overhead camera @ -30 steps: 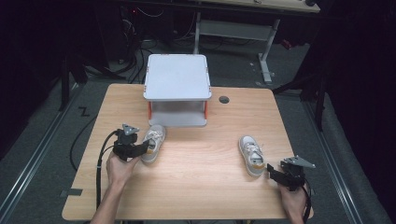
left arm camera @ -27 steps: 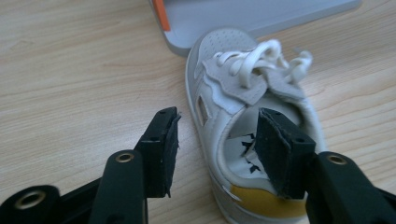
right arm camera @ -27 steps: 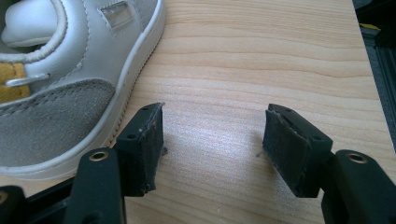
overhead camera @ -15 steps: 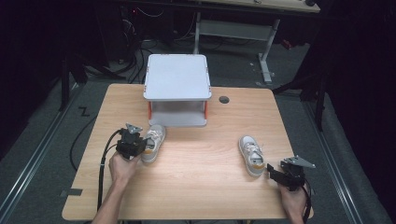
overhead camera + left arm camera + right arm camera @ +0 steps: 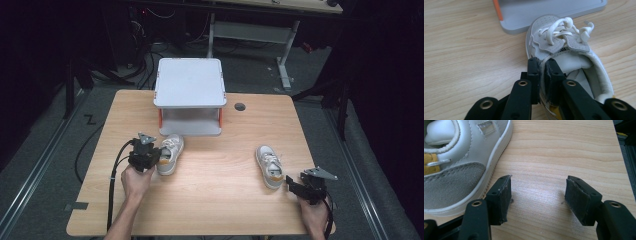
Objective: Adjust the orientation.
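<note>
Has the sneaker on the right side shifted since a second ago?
No. The right sneaker lies the same way, level with the left sneaker and just as far from the grey shelf stand.

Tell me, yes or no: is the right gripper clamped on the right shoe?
No: the right gripper has its jaws wide apart over bare table, with the right shoe lying beside them, not between them.

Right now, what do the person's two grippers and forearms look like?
Both the left gripper and right gripper are black with two linked jaws carrying brass-coloured rivets and dark pads. Each has a grey three-cornered plate on top and trails a black cable. The forearms are bare, with no sleeves.
</note>
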